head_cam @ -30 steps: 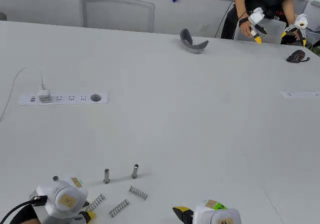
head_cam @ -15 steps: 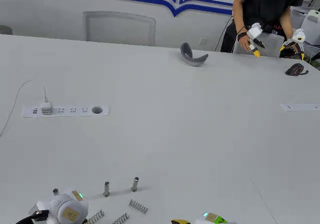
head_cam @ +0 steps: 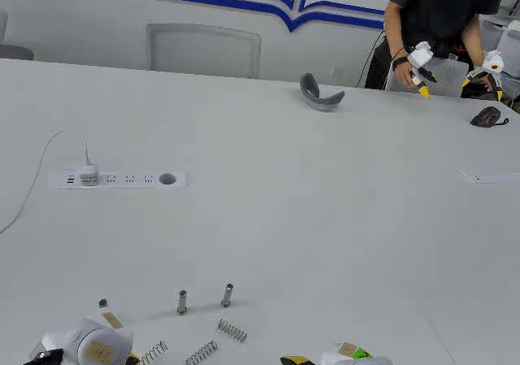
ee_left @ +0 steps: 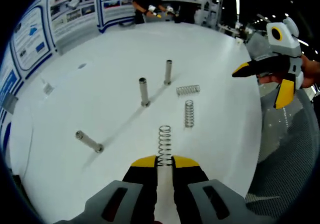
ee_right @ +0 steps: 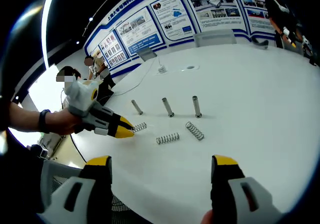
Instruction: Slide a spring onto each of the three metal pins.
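A white worktop (head_cam: 325, 219) spreads across the head view. A grey chair (head_cam: 203, 50) stands behind its far edge, and a person (head_cam: 435, 7) in black is at the far right corner. A white power strip (head_cam: 122, 179) with one plug in it lies on the left part. A curved grey piece (head_cam: 321, 94) rests near the far edge.

The left gripper (ee_left: 164, 160) sits low at the near left. Its yellow-tipped fingers (ee_left: 144, 162) are clenched on one end of a spring (ee_left: 164, 140), which points away from them toward the pins. Whether that spring touches the worktop I cannot tell. The right gripper (ee_right: 160, 165) is near the front edge, well to the right of the left one. Its fingers (ee_right: 98, 162) are released and spread wide, grasping nothing.

Three metal pins (head_cam: 182, 301) form a row near the front edge, just beyond the left gripper, and all three are bare. The two other springs (head_cam: 231, 330) lie flat near each other on the near side of the middle and right pins, touching neither
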